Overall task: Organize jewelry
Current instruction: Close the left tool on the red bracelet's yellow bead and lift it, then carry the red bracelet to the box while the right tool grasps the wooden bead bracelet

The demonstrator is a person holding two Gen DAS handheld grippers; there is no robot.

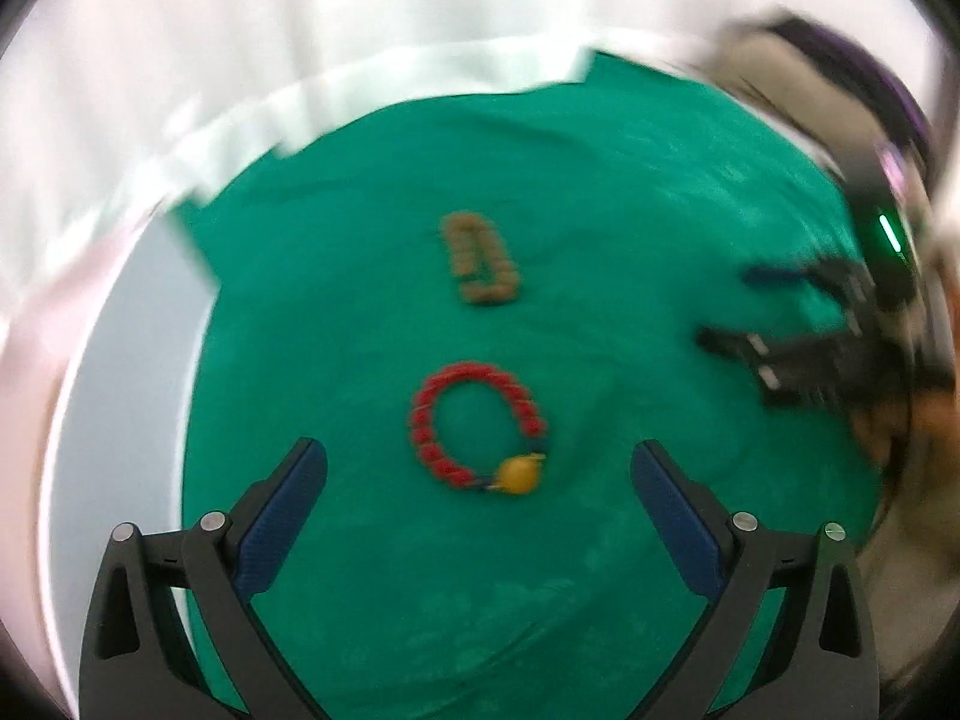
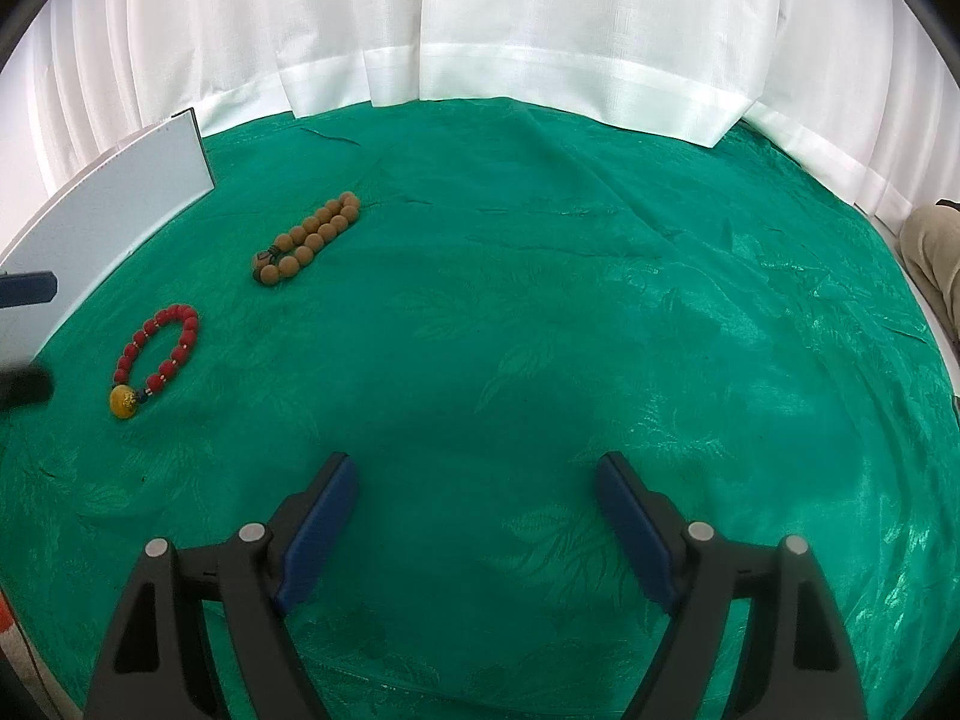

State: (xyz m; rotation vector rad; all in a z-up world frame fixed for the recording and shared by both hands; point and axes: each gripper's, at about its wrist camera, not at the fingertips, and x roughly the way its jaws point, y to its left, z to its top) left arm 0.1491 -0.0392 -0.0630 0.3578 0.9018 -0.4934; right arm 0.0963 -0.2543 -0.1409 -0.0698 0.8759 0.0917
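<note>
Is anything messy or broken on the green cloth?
Nothing looks broken. The brown bead bracelet lies squashed flat instead of round like the red bracelet, and the green cloth has some wrinkles.

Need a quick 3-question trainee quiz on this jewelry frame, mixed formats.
1. True or false: the left tool grips the red bracelet.
2. Which bracelet carries a large yellow bead? A) red B) tan bracelet
3. Fill in: both bracelets lie on the ___ cloth.

Key: 1 false, both tools, including the right tool, are open and empty; 2 A; 3 green.
</note>
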